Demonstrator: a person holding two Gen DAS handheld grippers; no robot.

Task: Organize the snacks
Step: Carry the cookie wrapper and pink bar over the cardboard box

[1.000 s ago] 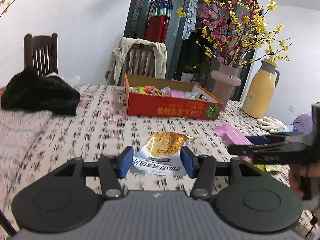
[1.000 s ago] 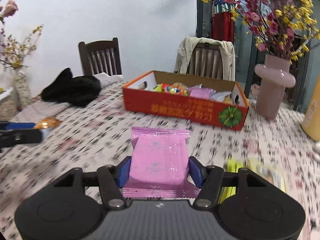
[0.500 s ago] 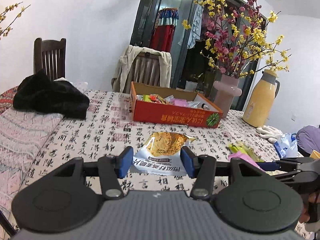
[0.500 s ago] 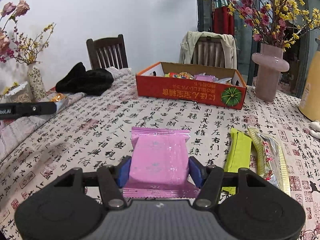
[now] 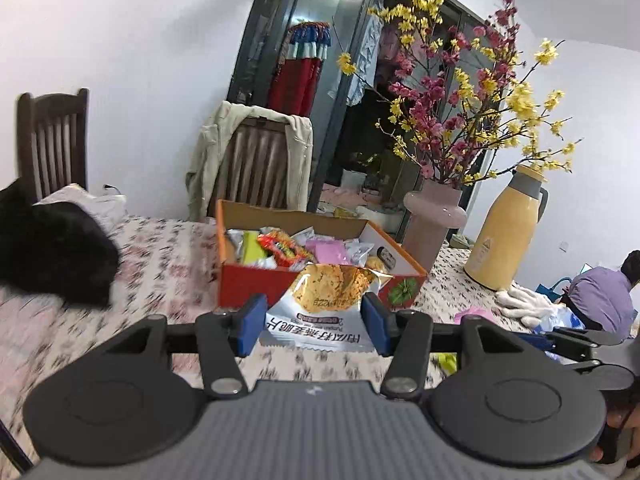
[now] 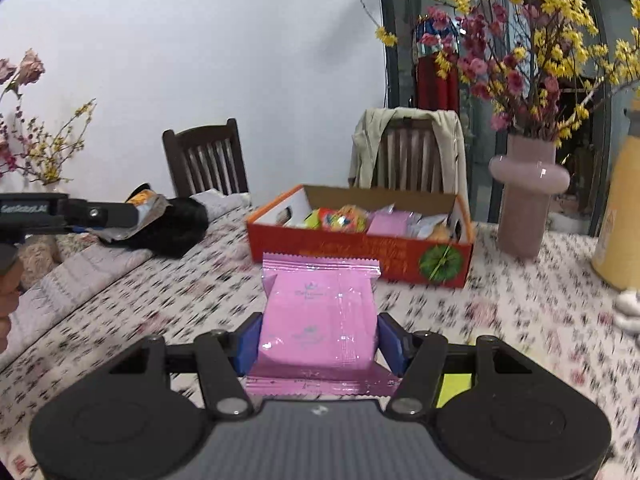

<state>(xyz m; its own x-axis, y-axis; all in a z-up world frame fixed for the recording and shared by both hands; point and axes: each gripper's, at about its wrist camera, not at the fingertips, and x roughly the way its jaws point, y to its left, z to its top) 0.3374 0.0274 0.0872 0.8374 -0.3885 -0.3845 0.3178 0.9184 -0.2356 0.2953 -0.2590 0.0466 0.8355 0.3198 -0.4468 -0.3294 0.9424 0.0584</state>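
Between my left gripper's [image 5: 312,326] pads sat the chip packet [image 5: 326,308], clamped; my right gripper [image 6: 318,344] likewise pinched the pink packet [image 6: 318,316]. Beyond both, well ahead, stood the red snack box [image 6: 360,246], already part filled. I judged this the carry stage; next I needed each packet over the box before letting go.

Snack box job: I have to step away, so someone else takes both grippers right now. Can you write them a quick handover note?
Left gripper: shut on the white cracker packet, held above the tablecloth, pointed at the red snack box.
Right gripper: shut on the pink packet, also facing the box.
Done: several snacks already lie in the box.
Left: drop both packets in, then collect the yellow-green packet on the cloth under the right gripper.
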